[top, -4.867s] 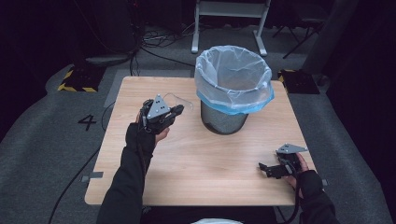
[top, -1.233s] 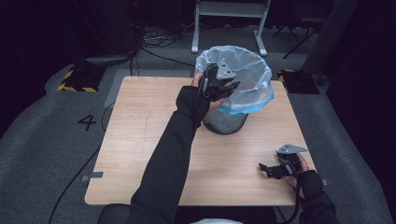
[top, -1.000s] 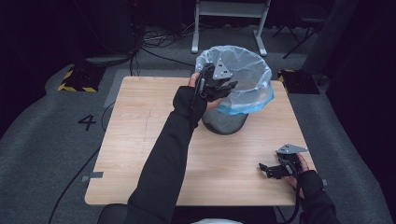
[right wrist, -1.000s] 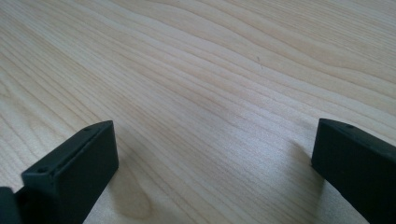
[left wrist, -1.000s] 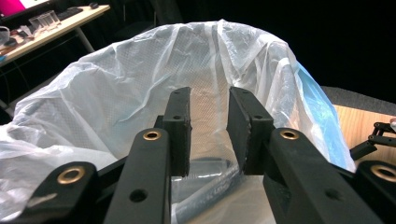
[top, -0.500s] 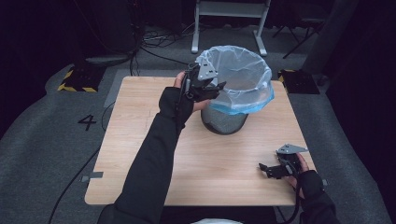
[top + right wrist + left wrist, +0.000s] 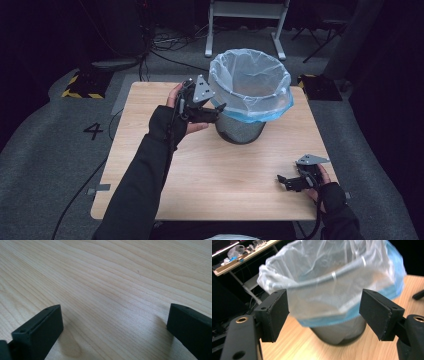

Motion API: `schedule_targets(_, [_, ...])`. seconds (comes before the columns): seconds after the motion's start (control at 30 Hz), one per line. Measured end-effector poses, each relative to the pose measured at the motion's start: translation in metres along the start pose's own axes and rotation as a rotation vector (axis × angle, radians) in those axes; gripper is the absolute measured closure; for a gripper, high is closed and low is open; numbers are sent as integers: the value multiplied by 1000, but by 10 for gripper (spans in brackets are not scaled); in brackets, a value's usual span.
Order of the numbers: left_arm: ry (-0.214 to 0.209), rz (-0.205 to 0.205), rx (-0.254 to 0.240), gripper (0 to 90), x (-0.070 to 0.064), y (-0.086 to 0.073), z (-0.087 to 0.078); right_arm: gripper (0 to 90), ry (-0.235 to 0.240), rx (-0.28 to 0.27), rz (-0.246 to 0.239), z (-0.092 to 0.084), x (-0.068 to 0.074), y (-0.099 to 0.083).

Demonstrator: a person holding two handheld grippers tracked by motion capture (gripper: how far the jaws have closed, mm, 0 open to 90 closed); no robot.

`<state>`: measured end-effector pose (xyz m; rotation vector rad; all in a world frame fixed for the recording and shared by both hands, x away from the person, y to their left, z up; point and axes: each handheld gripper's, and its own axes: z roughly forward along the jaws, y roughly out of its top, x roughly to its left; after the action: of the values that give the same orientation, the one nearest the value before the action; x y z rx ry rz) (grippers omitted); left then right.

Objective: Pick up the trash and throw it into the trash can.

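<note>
- Pale wood grain runs across my table (image 7: 240, 165), a square top on grey floor.
- Since half a second ago my left gripper (image 7: 212, 112) has drawn back from over the bin's rim and now sits just left of the bin (image 7: 250, 95), at centre frame in the high view; nearly five seconds ago it was lower over the table's left half, and a second ago it reached over the bin's mouth.
- My right gripper (image 7: 286, 182) has stayed put at the lower right of the table throughout.
- The bin stands at the table's upper middle; it is dark metal mesh, round, lined with a thin translucent bag (image 7: 332, 277) with a blue edge folded over the rim. I cannot tell what lies inside.
- Left jaws stand wide apart, holding nothing, with the bin blurred between them in the left gripper view.
- Right jaws are also spread wide and empty, low over bare wood.
</note>
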<state>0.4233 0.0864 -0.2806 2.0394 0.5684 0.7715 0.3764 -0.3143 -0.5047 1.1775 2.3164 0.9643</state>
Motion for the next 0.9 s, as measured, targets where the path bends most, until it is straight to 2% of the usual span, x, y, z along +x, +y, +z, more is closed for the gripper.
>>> schedule_targets(0.03, [0,0,0,232,0,0,0,4,0,0,0,0,0,0])
schedule_targets(0.13, [-18,-6,15,227,-4,-17,-3,4,0,0,0,0,0,0])
schedule_targets(0.17, [-18,-6,15,225,-4,-17,-3,4,0,0,0,0,0,0])
schedule_targets(0.2, [-9,-12,31,223,-7,-26,-3,5,0,0,0,0,0,0])
schedule_targets(0.23, [-9,-12,31,223,-7,-26,-3,5,0,0,0,0,0,0])
schedule_targets(0.33, [5,-18,66,223,-12,-47,-2,4,0,0,0,0,0,0])
schedule_targets(0.37, [5,-18,66,223,-12,-47,-2,4,0,0,0,0,0,0])
schedule_targets(0.4, [16,-20,86,222,-15,-58,-1,4,0,0,-1,0,0,0])
schedule_targets(0.43, [16,-20,86,220,-15,-58,-1,4,0,0,0,0,0,0])
schedule_targets(0.47, [10,-33,104,220,-18,-70,-1,4,0,0,0,0,0,0])
schedule_targets(0.53, [17,-56,122,220,-20,-83,1,5,0,0,0,0,0,0])
schedule_targets(0.57, [17,-56,122,220,-20,-83,1,5,0,0,0,0,0,0])
schedule_targets(0.6, [29,-74,131,220,-22,-94,2,5,0,0,0,0,0,0])
schedule_targets(0.63, [25,-78,148,220,-23,-99,3,4,0,0,0,0,0,0])
schedule_targets(0.67, [37,-65,185,220,-25,-111,5,5,0,0,0,0,0,0])
schedule_targets(0.7, [37,-65,185,220,-25,-111,5,5,0,0,0,0,0,0])
schedule_targets(0.73, [26,-65,233,220,-26,-126,7,5,0,0,0,0,0,0])
schedule_targets(0.77, [26,-65,233,220,-26,-126,7,5,0,0,0,0,0,0])
schedule_targets(0.8, [14,-91,253,220,-28,-136,8,4,0,0,0,0,0,0])
schedule_targets(0.83, [7,-88,269,220,-29,-143,8,5,0,0,0,0,0,0])
schedule_targets(0.87, [-1,-70,316,221,-35,-157,10,4,0,0,0,0,0,0])
schedule_targets(0.9, [-1,-70,316,221,-35,-157,10,4,0,0,0,0,0,0])
